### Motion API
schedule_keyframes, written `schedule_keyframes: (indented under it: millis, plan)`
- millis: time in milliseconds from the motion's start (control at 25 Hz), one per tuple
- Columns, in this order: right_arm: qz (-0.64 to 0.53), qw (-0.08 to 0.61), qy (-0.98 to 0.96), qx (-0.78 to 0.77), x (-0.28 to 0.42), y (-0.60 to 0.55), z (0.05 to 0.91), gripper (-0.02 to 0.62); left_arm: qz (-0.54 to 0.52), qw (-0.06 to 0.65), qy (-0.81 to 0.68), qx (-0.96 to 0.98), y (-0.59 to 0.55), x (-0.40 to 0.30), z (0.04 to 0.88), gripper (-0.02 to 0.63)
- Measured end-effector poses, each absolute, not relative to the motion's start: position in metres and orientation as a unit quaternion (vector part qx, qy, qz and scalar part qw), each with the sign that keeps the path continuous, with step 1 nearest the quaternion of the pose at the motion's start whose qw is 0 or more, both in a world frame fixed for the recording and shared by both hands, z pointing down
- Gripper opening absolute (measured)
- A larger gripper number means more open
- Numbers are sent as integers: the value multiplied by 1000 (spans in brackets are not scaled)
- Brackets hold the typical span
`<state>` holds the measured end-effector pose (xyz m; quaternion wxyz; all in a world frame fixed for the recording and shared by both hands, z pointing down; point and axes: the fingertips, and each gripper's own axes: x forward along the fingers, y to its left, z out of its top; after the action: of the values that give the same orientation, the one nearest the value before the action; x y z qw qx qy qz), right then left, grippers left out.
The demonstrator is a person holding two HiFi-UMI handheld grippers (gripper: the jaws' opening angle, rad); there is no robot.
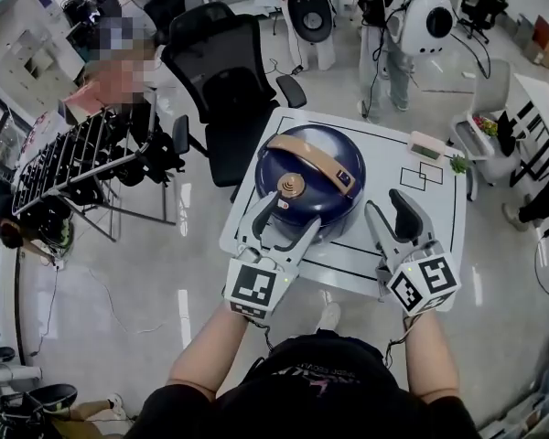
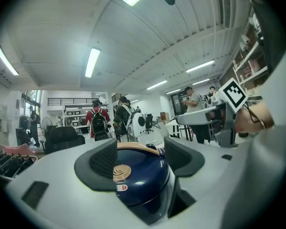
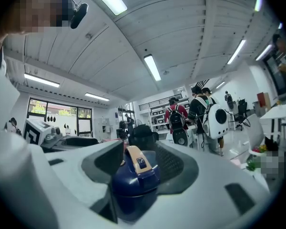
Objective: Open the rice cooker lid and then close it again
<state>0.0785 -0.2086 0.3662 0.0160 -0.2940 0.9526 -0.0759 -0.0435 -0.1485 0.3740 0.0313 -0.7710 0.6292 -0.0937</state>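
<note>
A dark blue rice cooker (image 1: 311,176) with a tan handle (image 1: 313,157) and a gold knob (image 1: 292,187) stands on the white table (image 1: 430,236), its lid down. My left gripper (image 1: 291,216) is open at the cooker's near left side, and the body shows between its pads (image 2: 102,159). My right gripper (image 1: 390,207) is open over the table just right of the cooker, apart from it. In the right gripper view the cooker (image 3: 133,175) with its handle latch (image 3: 142,163) sits ahead between the jaws.
A small box (image 1: 427,144) and a green item (image 1: 458,164) lie at the table's far right corner. A black office chair (image 1: 229,80) stands behind the table and a black rack (image 1: 64,163) to the left. People stand further back.
</note>
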Motion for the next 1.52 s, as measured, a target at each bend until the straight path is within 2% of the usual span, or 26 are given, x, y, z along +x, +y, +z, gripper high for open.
schedule_keyframes:
  millis: [400,840,1040,1520]
  plan:
    - [-88,31,953,-289,93,-242,372,198,-164,81,634,-752,-182,-41,376,299]
    - [-115,48,939,-322,92,-263,382,198,-230,100,605,-756,-207,-55,393,299]
    - [-123,48,930,-344,83,-265,384,198,-299,154,572,-748,-219,-65,399,299]
    - [-125,51,899,-415,82,-254,385,198,-386,266,471,-747,-249,-64,414,290]
